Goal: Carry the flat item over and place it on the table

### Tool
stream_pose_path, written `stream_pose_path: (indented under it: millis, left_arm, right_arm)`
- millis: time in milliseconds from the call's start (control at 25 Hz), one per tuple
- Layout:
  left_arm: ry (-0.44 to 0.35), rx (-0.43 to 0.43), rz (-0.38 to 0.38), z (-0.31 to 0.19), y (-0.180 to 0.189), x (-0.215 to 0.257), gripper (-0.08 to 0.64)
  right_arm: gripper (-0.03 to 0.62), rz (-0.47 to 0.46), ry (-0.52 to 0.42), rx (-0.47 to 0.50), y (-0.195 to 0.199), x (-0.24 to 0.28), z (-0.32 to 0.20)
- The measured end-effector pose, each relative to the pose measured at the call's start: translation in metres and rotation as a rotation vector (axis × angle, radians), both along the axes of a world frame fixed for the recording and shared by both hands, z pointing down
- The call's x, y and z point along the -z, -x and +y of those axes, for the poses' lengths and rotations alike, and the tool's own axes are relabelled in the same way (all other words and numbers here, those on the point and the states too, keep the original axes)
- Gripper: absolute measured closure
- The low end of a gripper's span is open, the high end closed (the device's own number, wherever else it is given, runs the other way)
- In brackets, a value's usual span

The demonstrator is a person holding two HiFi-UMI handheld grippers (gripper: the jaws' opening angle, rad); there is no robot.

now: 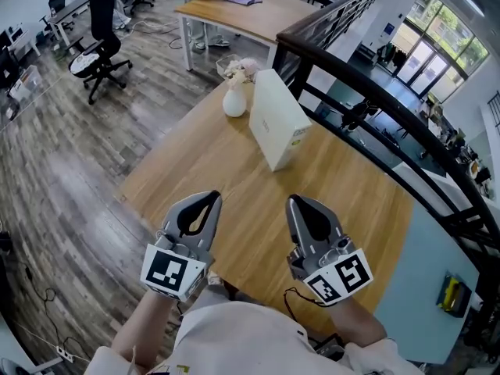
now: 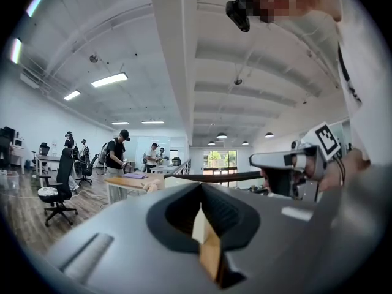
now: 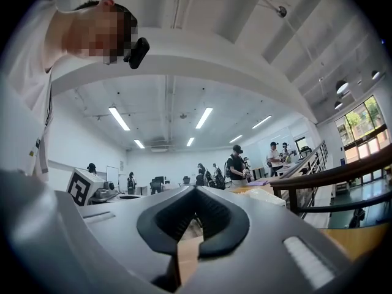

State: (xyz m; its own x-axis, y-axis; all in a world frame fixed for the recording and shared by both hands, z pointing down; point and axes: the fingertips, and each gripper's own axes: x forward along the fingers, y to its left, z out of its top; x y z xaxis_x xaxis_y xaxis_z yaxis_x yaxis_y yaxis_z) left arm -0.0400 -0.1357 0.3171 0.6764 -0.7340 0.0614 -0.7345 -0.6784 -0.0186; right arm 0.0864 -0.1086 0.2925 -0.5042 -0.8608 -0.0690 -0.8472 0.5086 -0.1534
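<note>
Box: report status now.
Left tongs and right tongs shut, empty. Box on table beside vase, apart from both tongs. Nothing between tongs and box.

White flat box [image 1: 277,119], white vase [image 1: 234,102], tan table [image 1: 234,198].

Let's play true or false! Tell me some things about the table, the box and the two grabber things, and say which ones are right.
The white box is on the wooden table. True.
A white vase stands next to the box. True.
The right gripper holds the box. False: it is shut on nothing, away from the box.
The left gripper is wide open. False: its jaws are together and empty.
</note>
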Motion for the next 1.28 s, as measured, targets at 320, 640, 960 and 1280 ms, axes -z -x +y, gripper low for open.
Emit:
stream_pose_path:
  millis: [320, 640, 960, 1280]
  left_arm:
    - [0.056, -0.012, 0.013, 0.012, -0.004, -0.017, 0.558]
    - [0.076, -0.023, 0.021, 0.016, -0.005, -0.018, 0.558]
    - [0.070, -0.028, 0.018, 0.018, -0.005, -0.016, 0.558]
    - [0.067, -0.027, 0.024, 0.025, 0.002, -0.016, 0.558]
  right_arm:
    - [0.592, 0.043, 0.017, -0.001, 0.003, -0.013, 0.003]
    - [0.592, 0.118, 0.009, 0.019, 0.012, -0.020, 0.008]
    - [0.592, 0.118, 0.018, 0.010, 0.012, -0.022, 0.008]
    - [0.592, 0.115, 0.022, 0.011, 0.019, -0.023, 0.013]
